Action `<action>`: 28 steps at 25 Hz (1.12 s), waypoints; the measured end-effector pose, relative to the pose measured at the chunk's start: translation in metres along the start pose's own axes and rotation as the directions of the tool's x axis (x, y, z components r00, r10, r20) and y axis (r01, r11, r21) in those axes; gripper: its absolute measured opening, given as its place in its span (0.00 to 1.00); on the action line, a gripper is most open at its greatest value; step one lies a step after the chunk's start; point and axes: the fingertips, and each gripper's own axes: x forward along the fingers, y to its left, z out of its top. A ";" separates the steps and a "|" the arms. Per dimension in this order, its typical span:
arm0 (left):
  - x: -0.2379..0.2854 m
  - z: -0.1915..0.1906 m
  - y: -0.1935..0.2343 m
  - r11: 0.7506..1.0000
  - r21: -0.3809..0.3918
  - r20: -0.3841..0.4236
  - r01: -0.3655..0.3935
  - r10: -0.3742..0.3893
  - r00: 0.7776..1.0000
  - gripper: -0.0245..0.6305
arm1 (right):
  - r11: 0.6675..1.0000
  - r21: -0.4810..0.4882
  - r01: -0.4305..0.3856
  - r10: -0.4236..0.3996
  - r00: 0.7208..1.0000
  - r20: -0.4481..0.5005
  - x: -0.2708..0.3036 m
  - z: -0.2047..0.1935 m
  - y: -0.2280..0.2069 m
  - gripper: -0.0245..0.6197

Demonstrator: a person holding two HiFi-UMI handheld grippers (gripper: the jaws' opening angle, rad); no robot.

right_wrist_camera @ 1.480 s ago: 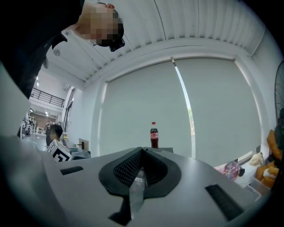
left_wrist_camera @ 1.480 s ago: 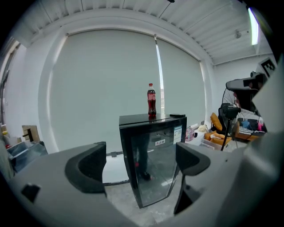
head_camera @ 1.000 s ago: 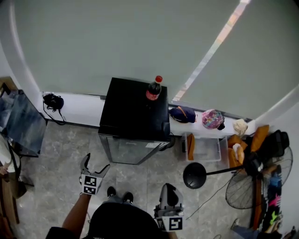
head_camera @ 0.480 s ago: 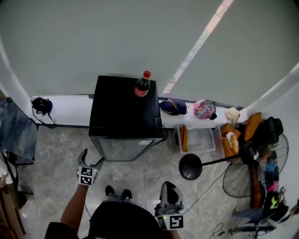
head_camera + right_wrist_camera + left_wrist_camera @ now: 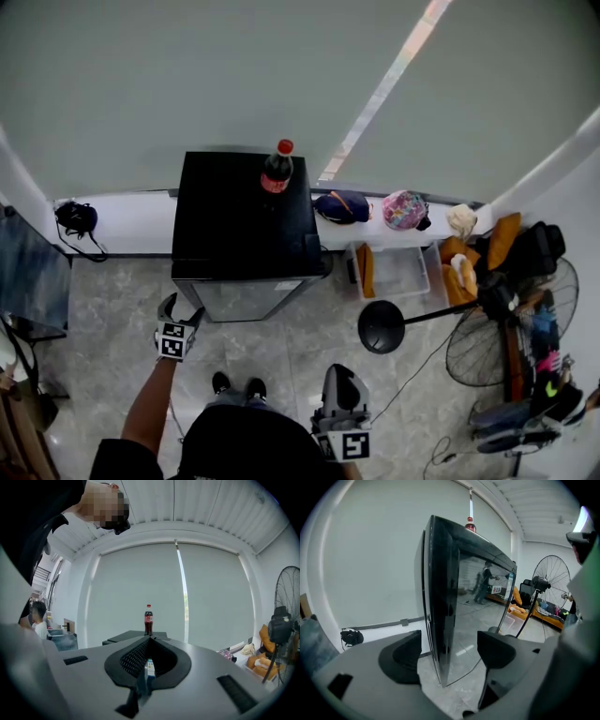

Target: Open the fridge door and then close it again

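The black fridge [image 5: 239,220] stands against the wall, its glass door [image 5: 248,298] facing me and closed. A cola bottle [image 5: 275,169] stands on its top. My left gripper [image 5: 181,310] is at the door's front left corner. In the left gripper view the door's left edge [image 5: 438,634] stands between the jaws of the left gripper [image 5: 450,654], which are closing. Floor still shows between each pad and the door. My right gripper [image 5: 339,386] hangs back near my body, shut and holding nothing; in its own view the right gripper [image 5: 149,641] points at the bottle [image 5: 148,619].
A standing fan [image 5: 511,339] with a round base [image 5: 380,326] is right of the fridge. A clear bin [image 5: 398,272] sits beside the fridge, with bags [image 5: 342,204] on the white ledge behind. A black bag [image 5: 75,217] lies on the ledge at left.
My left gripper has dropped and moved in to the door's left front corner, and its jaws have narrowed. The right gripper has stayed where it was.
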 end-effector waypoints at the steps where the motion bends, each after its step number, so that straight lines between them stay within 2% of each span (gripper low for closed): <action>1: 0.003 -0.002 0.003 1.000 0.006 -0.006 0.002 -0.002 1.000 0.59 | 1.000 -0.001 0.003 -0.003 1.000 -0.002 0.000 -0.001 0.000 0.05; 4: 0.010 -0.005 0.010 1.000 0.021 -0.018 0.009 -0.008 1.000 0.51 | 1.000 -0.013 0.009 -0.009 1.000 -0.009 0.000 -0.002 0.000 0.05; 6: 0.013 -0.005 0.012 1.000 0.025 -0.019 0.014 -0.013 1.000 0.41 | 1.000 -0.019 0.010 -0.010 1.000 -0.004 -0.001 -0.003 0.000 0.05; 10: 0.019 -0.003 0.014 0.999 0.029 -0.021 0.019 -0.018 1.000 0.32 | 1.000 -0.020 0.005 -0.005 1.000 0.026 -0.001 -0.002 0.000 0.05; 14: 0.021 -0.001 0.017 1.000 0.008 -0.022 0.024 -0.024 0.999 0.27 | 1.000 -0.025 0.008 -0.007 1.000 0.031 -0.002 0.000 -0.001 0.05; 20: 0.022 -0.002 0.016 0.997 -0.003 -0.041 0.078 -0.078 0.996 0.26 | 1.000 -0.020 0.008 -0.008 1.000 0.002 -0.001 -0.003 -0.002 0.05; 28: 0.021 -0.004 0.019 0.996 0.046 -0.076 0.080 -0.077 0.994 0.22 | 1.000 -0.004 0.017 -0.017 1.000 -0.004 -0.007 -0.009 -0.006 0.05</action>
